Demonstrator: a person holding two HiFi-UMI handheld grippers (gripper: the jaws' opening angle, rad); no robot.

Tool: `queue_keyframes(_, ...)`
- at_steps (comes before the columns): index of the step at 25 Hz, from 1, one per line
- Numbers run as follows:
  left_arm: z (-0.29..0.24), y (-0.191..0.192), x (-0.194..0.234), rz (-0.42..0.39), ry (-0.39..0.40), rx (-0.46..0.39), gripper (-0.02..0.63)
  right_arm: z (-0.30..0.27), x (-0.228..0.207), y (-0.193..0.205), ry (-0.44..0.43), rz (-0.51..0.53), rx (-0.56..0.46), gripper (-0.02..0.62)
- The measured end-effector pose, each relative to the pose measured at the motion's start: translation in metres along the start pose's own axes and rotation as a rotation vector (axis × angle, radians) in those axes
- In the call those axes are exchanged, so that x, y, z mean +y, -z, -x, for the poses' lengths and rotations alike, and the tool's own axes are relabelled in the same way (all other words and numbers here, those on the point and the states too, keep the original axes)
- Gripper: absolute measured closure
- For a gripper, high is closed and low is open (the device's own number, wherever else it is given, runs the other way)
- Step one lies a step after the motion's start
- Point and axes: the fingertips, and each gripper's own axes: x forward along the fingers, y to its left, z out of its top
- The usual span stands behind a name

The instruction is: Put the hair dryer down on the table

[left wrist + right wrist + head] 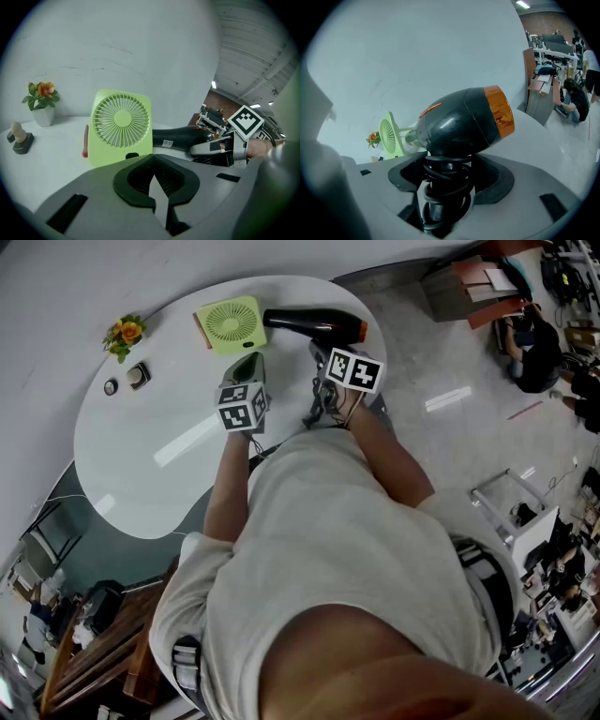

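Although a small white label [168,143] sits on the black barrel of the hair dryer [314,326] and faint print shows on its orange band [499,112], neither can be read. The only clear patterns are the black-and-white squares on the marker cubes [354,369].

At the far left edge of the white table [141,456] stands a potted flower [125,334]. A pale knob on a dark base [139,376] and a small round thing [111,386] lie just nearer. Along the far edge a green fan [230,324] stands upright, with a red strip [85,140] at its left side. The left gripper [151,158] hovers on the near side of the fan, its jaws together at the tips with nothing between them.

Right of the fan, the hair dryer is at the far right edge, its barrel just beside the fan and its orange end pointing right. The right gripper [450,168] has its jaws wide apart, clamped on the dryer's handle, which has the black cord [447,192] coiled round it. I cannot tell whether the dryer touches the table. Beyond the right edge, a person [534,352] sits on the floor among desks.
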Motion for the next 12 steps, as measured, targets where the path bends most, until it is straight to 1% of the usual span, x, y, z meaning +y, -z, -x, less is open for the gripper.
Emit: queue_keyframes(12,0.011,0.009,0.007,0.014,-0.008,-0.006,0.588,-0.003,0.002,0.002,0.019,0.037,-0.01,0.301)
